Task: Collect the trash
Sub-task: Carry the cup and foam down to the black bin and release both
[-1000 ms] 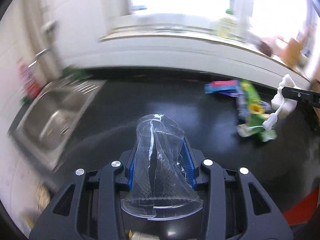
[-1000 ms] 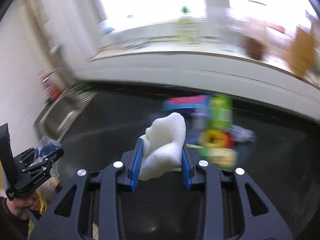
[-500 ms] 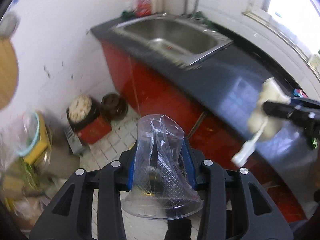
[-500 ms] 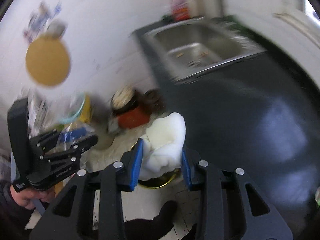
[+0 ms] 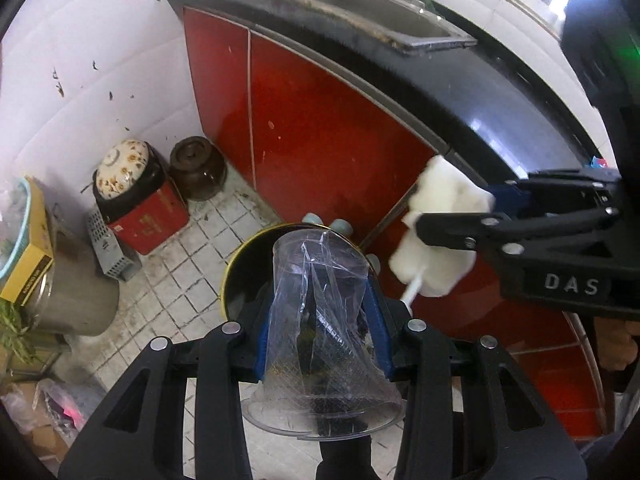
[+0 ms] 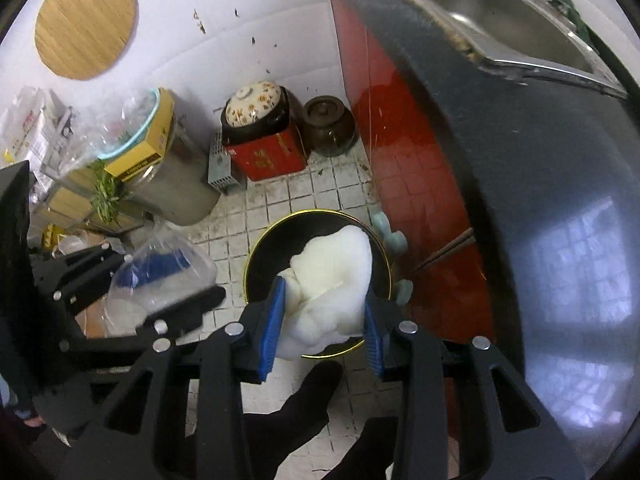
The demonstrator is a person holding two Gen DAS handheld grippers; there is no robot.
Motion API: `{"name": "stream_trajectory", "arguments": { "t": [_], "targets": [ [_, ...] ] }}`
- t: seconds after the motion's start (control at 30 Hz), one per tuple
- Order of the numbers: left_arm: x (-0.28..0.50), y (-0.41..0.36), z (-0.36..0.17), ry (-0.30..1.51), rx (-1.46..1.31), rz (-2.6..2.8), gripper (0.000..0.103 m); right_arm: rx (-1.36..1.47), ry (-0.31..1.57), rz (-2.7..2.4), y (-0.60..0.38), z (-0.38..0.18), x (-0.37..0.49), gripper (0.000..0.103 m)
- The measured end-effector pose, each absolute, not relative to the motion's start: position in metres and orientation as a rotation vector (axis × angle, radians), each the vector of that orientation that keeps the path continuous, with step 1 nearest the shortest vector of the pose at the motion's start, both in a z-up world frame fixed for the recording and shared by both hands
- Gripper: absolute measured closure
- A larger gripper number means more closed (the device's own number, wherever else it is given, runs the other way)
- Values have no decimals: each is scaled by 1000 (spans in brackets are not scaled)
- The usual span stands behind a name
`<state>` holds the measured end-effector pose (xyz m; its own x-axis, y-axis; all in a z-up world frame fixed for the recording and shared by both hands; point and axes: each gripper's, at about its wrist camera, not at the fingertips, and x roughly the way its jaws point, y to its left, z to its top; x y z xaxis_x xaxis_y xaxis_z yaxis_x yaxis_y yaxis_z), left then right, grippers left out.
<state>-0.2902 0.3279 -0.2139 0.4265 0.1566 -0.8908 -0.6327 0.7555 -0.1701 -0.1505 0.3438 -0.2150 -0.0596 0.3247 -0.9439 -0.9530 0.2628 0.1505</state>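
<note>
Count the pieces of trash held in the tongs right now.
2. A crushed clear plastic cup in the left tongs, and a white foam wad in the right tongs, both above the black bin.

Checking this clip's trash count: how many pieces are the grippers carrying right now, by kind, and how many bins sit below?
Crushed clear plastic cup, in left gripper: 1
White foam piece, in right gripper: 1
Black bin with yellow rim on the floor: 1
Total: 2 trash pieces, 1 bin

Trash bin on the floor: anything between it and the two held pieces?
Nothing visible. The crushed clear cup in the left tongs and the white wad in the right tongs both hang above the bin, whose open mouth is uncovered.
</note>
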Motion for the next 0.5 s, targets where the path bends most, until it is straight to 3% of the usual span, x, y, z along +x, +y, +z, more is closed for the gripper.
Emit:
{"name": "stream_trajectory", "arguments": {
  "t": [0.1, 0.2, 0.27, 0.3, 0.5],
  "targets": [
    [-289, 331, -222, 1017, -549, 517, 64, -738, 1167, 1203, 351, -222, -149, 65],
    [-287, 336, -226, 1012, -558, 508, 61, -754, 1174, 1195, 359, -228, -148, 51],
    [-286, 339, -227, 1006, -548, 509, 31, -763, 1182, 1192, 365, -232, -148, 38],
    [-286, 340, -225, 993, -537, 515, 27, -763, 1184, 1190, 367, -234, -147, 36],
    [-286, 343, -226, 992, -541, 523, 26, -749, 1191, 1201, 362, -228, -140, 36]
  ]
}}
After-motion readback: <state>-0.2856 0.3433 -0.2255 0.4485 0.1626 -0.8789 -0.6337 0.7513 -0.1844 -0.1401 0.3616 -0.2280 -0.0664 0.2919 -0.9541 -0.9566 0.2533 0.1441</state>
